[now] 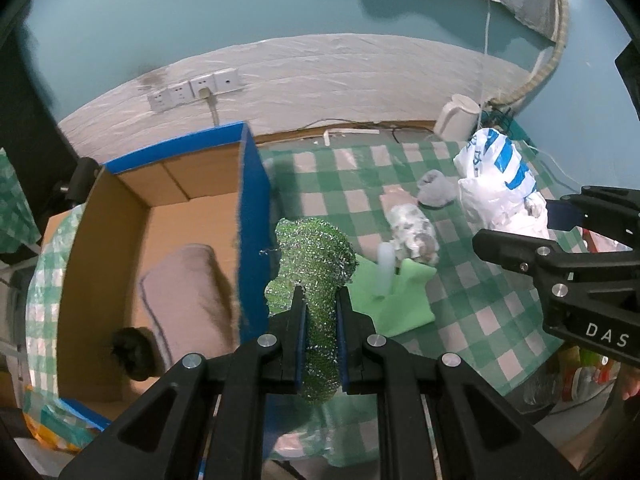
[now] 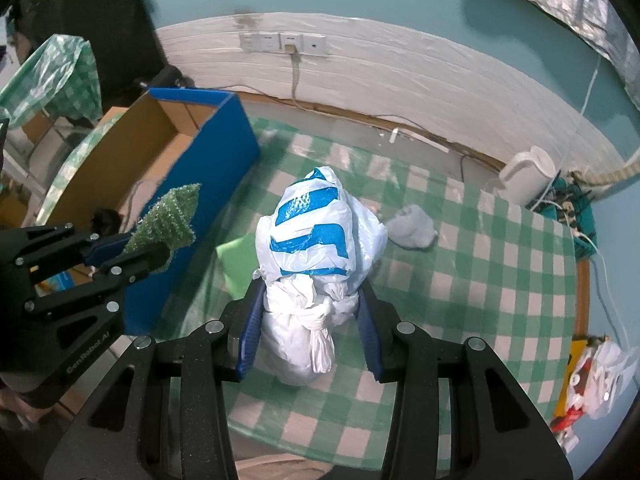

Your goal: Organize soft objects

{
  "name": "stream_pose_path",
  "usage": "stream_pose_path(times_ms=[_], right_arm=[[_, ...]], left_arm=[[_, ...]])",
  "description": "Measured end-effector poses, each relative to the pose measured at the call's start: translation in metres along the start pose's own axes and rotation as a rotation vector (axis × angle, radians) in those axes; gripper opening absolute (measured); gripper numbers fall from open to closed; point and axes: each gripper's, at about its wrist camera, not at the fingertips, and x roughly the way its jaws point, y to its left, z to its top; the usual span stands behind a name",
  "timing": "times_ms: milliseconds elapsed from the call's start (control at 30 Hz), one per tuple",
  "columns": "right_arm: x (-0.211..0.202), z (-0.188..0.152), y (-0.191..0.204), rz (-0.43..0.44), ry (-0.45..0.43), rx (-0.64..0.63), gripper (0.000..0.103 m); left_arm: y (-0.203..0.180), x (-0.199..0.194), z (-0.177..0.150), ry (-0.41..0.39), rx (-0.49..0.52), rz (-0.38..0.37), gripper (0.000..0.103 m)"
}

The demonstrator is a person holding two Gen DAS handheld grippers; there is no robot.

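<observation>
My left gripper is shut on a sparkly green scrubber cloth and holds it in the air beside the blue wall of an open cardboard box. It also shows in the right wrist view. A beige soft item and a black furry one lie in the box. My right gripper is shut on a knotted white plastic bag with blue print, which rests on the checked tablecloth. A grey soft toy, a mottled plush and a light green cloth lie on the table.
A white kettle stands at the back right by a power strip and cables. A wall socket row is behind. A white bag with red items lies at the right edge. The table edge is close in front.
</observation>
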Motion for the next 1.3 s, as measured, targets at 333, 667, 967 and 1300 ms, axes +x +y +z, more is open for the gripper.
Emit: stream_pose_path(times_ms=[333,667,967,1300], right_arm=[[0.005,0.019,0.039,0.021,0.003,-0.056,0.042],[0.006,0.041,0.08,0.044,-0.009,-0.112,0.042],[0.019,0.057,0.119,0.066,0.008,-0.166,0.042],[0.041,0.069,0.161,0.103,0.045,-0.221,0.042]], left_arm=[[0.036,-0.01,-0.005,-0.021,-0.041,0.038,0.013],[0.068,-0.021,-0.008,-0.047,-0.082,0.051,0.013],[0.101,-0.024,-0.015,-0.05,-0.131,0.074,0.013],[0.146,-0.021,-0.025,-0.026,-0.203,0.108,0.013]])
